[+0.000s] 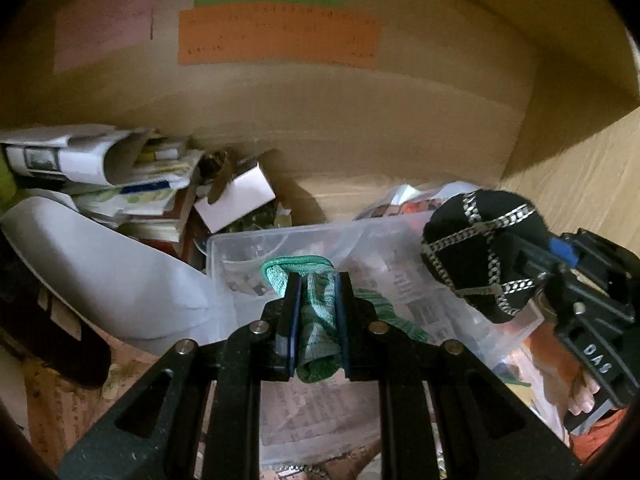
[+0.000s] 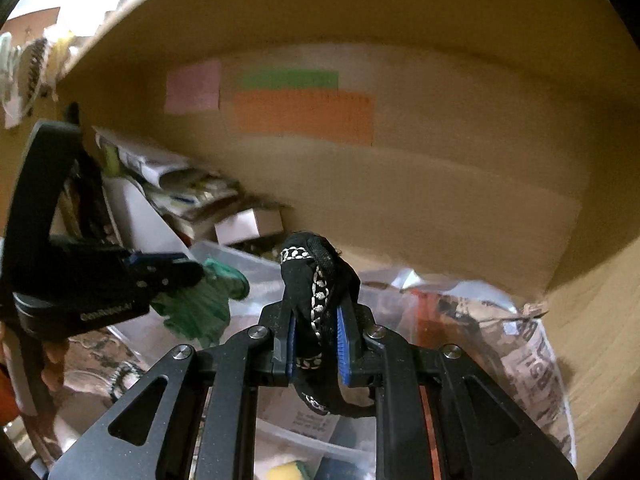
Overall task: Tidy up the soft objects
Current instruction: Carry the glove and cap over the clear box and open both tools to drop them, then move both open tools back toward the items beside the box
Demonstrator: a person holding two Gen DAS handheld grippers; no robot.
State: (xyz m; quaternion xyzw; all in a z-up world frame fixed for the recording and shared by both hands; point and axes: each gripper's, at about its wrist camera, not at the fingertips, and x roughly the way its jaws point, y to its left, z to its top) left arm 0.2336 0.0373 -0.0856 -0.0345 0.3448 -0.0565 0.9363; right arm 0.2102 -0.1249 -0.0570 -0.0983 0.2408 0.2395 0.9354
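Observation:
My left gripper [image 1: 316,280] is shut on a green knitted cloth [image 1: 320,328] and holds it over a clear plastic box [image 1: 400,280]. My right gripper [image 2: 318,280] is shut on a black fabric piece with silver chain trim [image 2: 316,280]. In the left wrist view that black piece [image 1: 480,248] hangs bunched at the box's right side, held by the right gripper [image 1: 532,268]. In the right wrist view the left gripper [image 2: 192,272] holds the green cloth [image 2: 200,304] at left, above the same box [image 2: 248,272].
I am inside a wooden cabinet with pink, green and orange paper labels [image 1: 276,36] on the back wall. A pile of papers and a small white carton [image 1: 236,196] lie at back left. A white curved object [image 1: 100,264] leans at left. Newspaper-filled plastic bag [image 2: 500,328] lies at right.

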